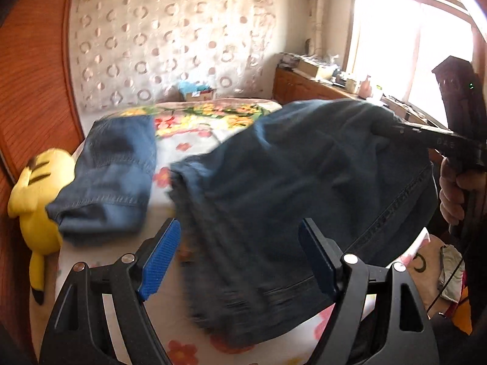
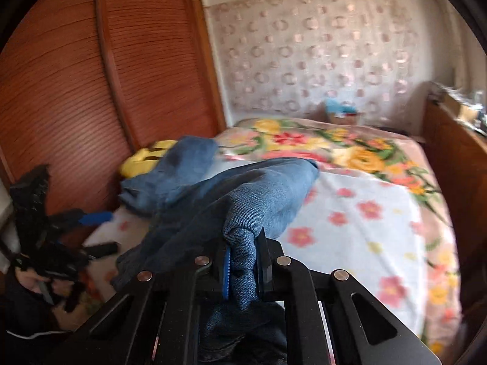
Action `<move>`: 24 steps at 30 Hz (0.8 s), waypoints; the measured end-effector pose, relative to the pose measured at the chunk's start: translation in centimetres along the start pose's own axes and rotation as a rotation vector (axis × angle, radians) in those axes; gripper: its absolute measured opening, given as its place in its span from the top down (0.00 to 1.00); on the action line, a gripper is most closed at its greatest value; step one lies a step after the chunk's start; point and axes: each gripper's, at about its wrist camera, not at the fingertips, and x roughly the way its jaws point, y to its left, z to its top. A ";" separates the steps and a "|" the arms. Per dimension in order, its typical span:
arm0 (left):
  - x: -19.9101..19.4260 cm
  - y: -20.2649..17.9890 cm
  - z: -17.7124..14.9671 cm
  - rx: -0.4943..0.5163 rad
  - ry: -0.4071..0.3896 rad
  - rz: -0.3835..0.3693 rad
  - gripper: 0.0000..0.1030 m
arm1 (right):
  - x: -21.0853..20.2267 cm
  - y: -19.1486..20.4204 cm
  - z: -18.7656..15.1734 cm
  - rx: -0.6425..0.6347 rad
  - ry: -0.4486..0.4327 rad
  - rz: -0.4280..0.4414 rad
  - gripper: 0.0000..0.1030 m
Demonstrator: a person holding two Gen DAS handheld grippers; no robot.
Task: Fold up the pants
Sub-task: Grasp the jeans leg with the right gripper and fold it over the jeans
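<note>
Flowered bedding (image 1: 194, 140) covers the bed where we work, louvred wardrobe doors (image 2: 61, 91) beside it. Our right gripper (image 2: 243, 261) pinches a bunched fold of the blue pants (image 2: 243, 194), lifting them off the bed. Our left gripper (image 1: 240, 252) stands spread, empty, the hanging denim just beyond its pads. Faint raised letters on the right tool are unreadable. Only the left view shows the window (image 1: 404, 45) and a yellow plush toy (image 1: 36, 191) fully.
</note>
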 end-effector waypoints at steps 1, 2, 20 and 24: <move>0.2 -0.4 0.3 0.007 0.000 -0.012 0.22 | -0.2 -0.9 -0.5 0.008 0.012 -0.027 0.89; 0.5 -0.8 0.5 0.010 0.003 -0.028 0.22 | -0.3 -2.0 -1.1 0.027 0.027 -0.052 0.89; 8.1 -8.6 0.4 0.109 0.164 -0.131 0.22 | 4.7 -9.0 -11.0 0.266 0.134 -0.092 0.50; 9.2 -8.9 -0.1 0.118 0.191 -0.107 0.22 | 5.3 -9.5 -11.5 0.295 0.137 -0.065 0.50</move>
